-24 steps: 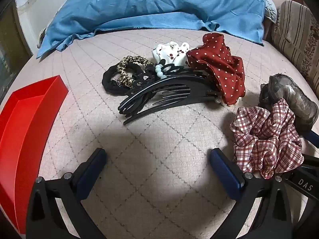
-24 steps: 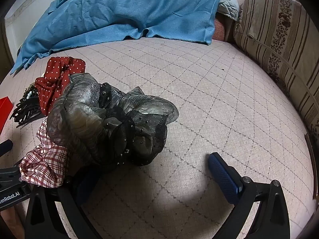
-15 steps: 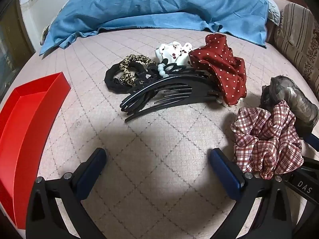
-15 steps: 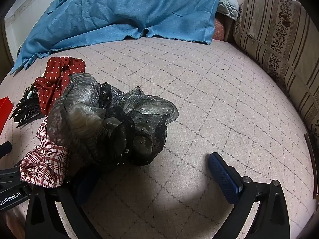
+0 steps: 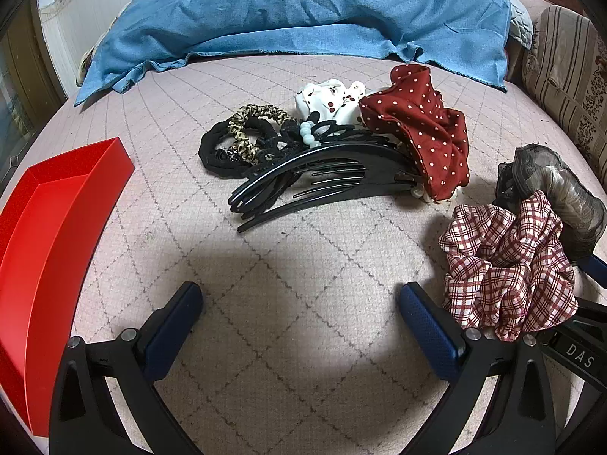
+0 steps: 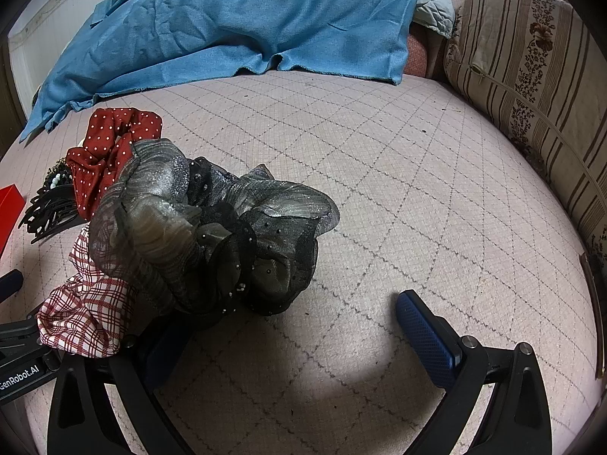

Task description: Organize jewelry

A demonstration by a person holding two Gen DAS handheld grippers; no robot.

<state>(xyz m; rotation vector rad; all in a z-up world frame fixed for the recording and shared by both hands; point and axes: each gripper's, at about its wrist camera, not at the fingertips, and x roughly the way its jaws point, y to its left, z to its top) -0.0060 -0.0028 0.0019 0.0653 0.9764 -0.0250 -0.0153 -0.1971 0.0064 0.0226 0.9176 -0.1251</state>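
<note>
The left tongs [image 5: 299, 318] stand spread wide with nothing between the blue pads, over bare pink quilted bed cover [image 5: 265, 341]. Just beside their right pad lies a red-and-white plaid fabric scrunchie [image 5: 508, 265], touching a sheer grey-black organza scrunchie [image 5: 554, 197]. Further ahead lies a long black plastic hair comb clip [image 5: 315, 185] among a dark red white-dotted scrunchie [image 5: 421, 129], a white cherry-print scrunchie [image 5: 326, 98], a leopard-print hair tie [image 5: 250, 129] and a black hair band [image 5: 212, 151]. A red plastic tray [image 5: 49, 235] sits at the left. The right tongs [image 6: 292, 322] are spread too, gripping nothing; the organza scrunchie [image 6: 212, 227] covers their left pad. A blue cloth [image 6: 227, 22] lies at the far edge of the bed.
</note>
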